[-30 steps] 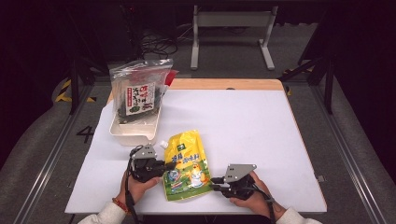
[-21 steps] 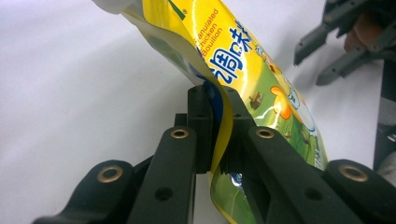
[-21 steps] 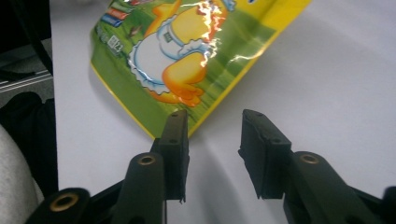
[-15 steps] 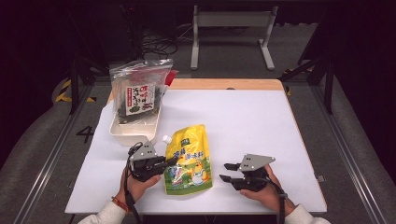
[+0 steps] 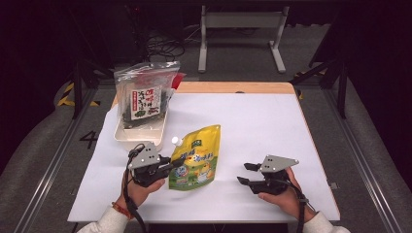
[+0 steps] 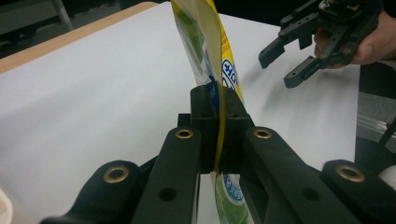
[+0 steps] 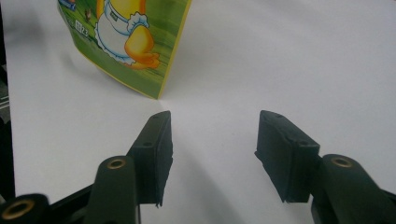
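A yellow and green spouted pouch [image 5: 197, 155] with a cartoon duck stands tilted up from the white table, its lower corner near the surface. My left gripper [image 5: 176, 165] is shut on the pouch's left edge. In the left gripper view the jaws [image 6: 217, 100] pinch the thin pouch [image 6: 205, 37] edge-on. My right gripper [image 5: 244, 173] is to the right of the pouch and apart from it. Its jaws have just been opening and nothing is between them [image 7: 212, 126]. The pouch [image 7: 126, 42] is ahead of them to the left.
A white tray [image 5: 121, 136] at the table's far left holds a clear bag with a seaweed packet [image 5: 143, 99]. The white tabletop [image 5: 257, 121] ends in a wooden strip [image 5: 233, 87] at the far side. Dark floor and metal frames surround the table.
The right gripper has let go of the pouch's lower right side, drawn away to the right and opened. The left gripper has lifted the pouch's left edge.
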The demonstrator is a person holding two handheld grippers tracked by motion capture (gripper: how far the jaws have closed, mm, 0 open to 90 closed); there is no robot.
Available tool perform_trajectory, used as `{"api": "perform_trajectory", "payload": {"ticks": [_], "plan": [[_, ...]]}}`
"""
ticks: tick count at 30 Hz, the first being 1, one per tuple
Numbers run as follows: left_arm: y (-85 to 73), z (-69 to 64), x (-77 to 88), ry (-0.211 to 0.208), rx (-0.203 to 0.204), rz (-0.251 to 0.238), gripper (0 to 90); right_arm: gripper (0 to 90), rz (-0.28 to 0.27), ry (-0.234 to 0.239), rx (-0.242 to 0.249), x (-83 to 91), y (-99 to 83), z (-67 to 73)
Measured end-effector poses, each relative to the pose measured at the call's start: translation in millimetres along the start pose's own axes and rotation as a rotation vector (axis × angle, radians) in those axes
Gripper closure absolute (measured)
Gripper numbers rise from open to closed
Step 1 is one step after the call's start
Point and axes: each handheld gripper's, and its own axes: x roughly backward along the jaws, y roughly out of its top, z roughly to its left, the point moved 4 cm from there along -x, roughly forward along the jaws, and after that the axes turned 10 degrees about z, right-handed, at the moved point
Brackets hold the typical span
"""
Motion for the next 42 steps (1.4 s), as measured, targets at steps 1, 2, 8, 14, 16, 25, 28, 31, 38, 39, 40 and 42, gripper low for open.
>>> {"api": "perform_trajectory", "payload": {"ticks": [1, 2, 8, 14, 16, 25, 28, 31, 38, 39, 40, 42], "plan": [[0.7, -0.4, -0.2, -0.001, -0.001, 0.001, 87.3, 44.5, 0.002, -0.001, -0.003, -0.1, -0.5, -0.5], [1.6, -0.3, -0.3, 0.001, -0.007, 0.002, 87.4, 44.4, 0.004, 0.0, -0.003, -0.3, -1.0, -0.7], [10.0, -1.6, 3.8, 0.024, -0.029, -0.019, 87.5, 43.4, 0.017, -0.011, -0.006, -2.0, -2.5, -1.4], [15.4, -2.3, 7.8, 0.027, -0.042, -0.034, 87.8, 41.4, 0.022, -0.01, -0.017, -3.4, -3.4, -2.8], [15.9, -1.0, 8.9, 0.028, -0.049, -0.036, 87.8, 40.9, 0.022, -0.009, -0.018, -3.7, -3.5, -2.8], [23.5, 9.5, 30.6, 0.064, -0.05, -0.099, 87.8, 39.3, 0.021, -0.007, -0.022, -4.3, -3.7, -3.2], [24.9, 12.7, 36.1, 0.076, -0.05, -0.113, 87.8, 39.3, 0.018, -0.005, -0.022, -4.2, -3.4, -3.0], [25.3, 17.5, 44.1, 0.085, -0.044, -0.136, 87.7, 39.2, 0.015, -0.005, -0.022, -4.0, -3.2, -2.8], [27.9, 24.0, 55.3, 0.103, -0.039, -0.168, 87.7, 38.7, 0.016, -0.003, -0.024, -4.9, -3.7, -3.1], [28.7, 24.9, 56.9, 0.109, -0.042, -0.174, 87.7, 38.6, 0.017, -0.003, -0.025, -5.1, -3.8, -3.1], [29.4, 25.0, 58.5, 0.107, -0.04, -0.178, 87.7, 38.6, 0.017, -0.003, -0.026, -5.2, -3.9, -3.2], [30.9, 25.7, 62.2, 0.117, -0.042, -0.187, 87.8, 38.4, 0.017, -0.004, -0.028, -5.2, -4.0, -3.2]]}}
